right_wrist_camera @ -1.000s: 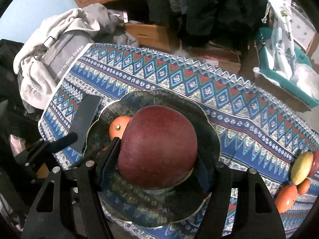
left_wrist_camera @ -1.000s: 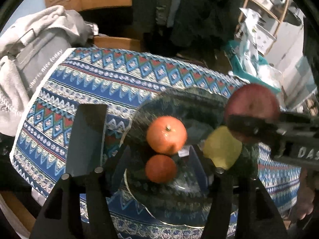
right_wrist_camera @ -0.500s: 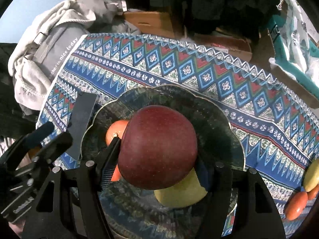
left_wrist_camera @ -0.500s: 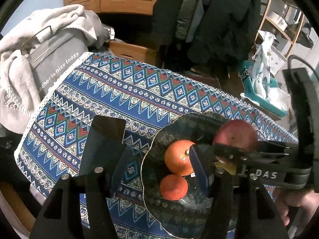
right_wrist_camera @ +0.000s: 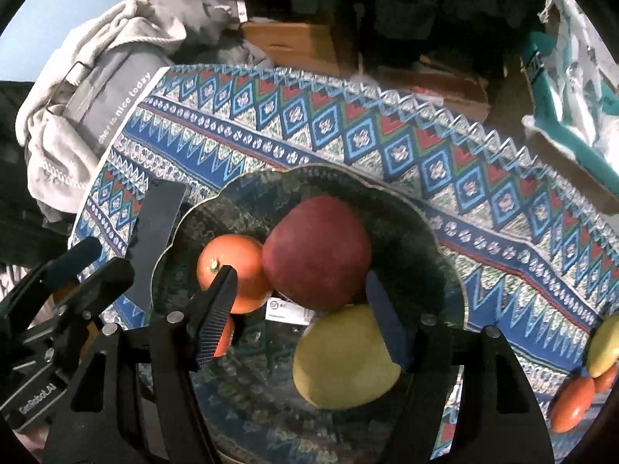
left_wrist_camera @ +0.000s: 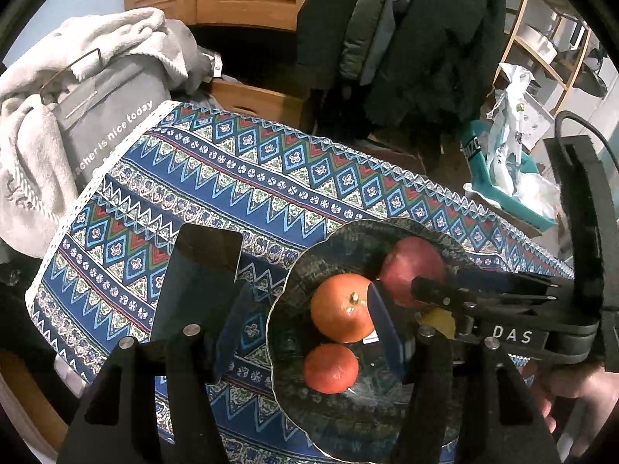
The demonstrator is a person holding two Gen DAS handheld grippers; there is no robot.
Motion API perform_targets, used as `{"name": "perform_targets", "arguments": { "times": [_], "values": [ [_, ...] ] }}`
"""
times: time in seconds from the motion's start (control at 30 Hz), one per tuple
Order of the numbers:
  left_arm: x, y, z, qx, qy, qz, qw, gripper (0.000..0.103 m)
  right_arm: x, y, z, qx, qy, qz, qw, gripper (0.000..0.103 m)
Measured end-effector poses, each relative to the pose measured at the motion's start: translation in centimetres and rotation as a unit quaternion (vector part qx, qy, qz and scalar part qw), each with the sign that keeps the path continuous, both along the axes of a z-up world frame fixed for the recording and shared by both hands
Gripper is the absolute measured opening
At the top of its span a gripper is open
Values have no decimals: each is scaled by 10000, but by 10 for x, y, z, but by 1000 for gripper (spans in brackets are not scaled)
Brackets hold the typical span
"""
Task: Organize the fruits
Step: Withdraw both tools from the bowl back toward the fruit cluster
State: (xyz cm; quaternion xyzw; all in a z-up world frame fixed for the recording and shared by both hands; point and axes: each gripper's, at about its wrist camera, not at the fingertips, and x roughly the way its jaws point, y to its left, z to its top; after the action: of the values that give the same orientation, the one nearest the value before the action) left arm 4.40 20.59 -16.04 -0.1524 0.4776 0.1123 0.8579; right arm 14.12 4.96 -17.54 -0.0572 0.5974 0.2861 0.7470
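Observation:
A dark patterned plate (right_wrist_camera: 406, 208) (left_wrist_camera: 332, 239) holds a red apple (right_wrist_camera: 317, 253) (left_wrist_camera: 410, 266), a large orange (right_wrist_camera: 232, 266) (left_wrist_camera: 342, 307), a smaller orange (left_wrist_camera: 329, 367) and a yellow-green fruit (right_wrist_camera: 344, 363). My right gripper (right_wrist_camera: 300, 313) is open just above the plate, its fingers apart from the apple, which rests on the plate. It shows in the left wrist view (left_wrist_camera: 483, 301) reaching in from the right. My left gripper (left_wrist_camera: 309, 324) is open and empty over the plate's left rim.
A dark phone (left_wrist_camera: 201, 278) lies on the patterned tablecloth (left_wrist_camera: 232, 170) left of the plate. More fruits (right_wrist_camera: 584, 371) lie at the table's right edge. A grey bag with towels (left_wrist_camera: 77, 116) stands left, boxes and hanging coats behind.
The right gripper opened and let the red apple down onto the plate beside the large orange. The left gripper drew back and up from the plate.

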Motion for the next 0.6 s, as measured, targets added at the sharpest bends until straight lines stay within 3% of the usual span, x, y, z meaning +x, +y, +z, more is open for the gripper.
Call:
{"name": "perform_targets", "arguments": {
  "times": [0.37, 0.6],
  "values": [
    [-5, -6, 22, 16, -183, -54, 9998, 64, -7, -17, 49, -89, -713, -146, 9973, 71],
    [-11, -22, 51, 160, -516, -241, 9982, 70, -18, -36, 89, -19, -1187, -255, 9926, 72]
  ]
}}
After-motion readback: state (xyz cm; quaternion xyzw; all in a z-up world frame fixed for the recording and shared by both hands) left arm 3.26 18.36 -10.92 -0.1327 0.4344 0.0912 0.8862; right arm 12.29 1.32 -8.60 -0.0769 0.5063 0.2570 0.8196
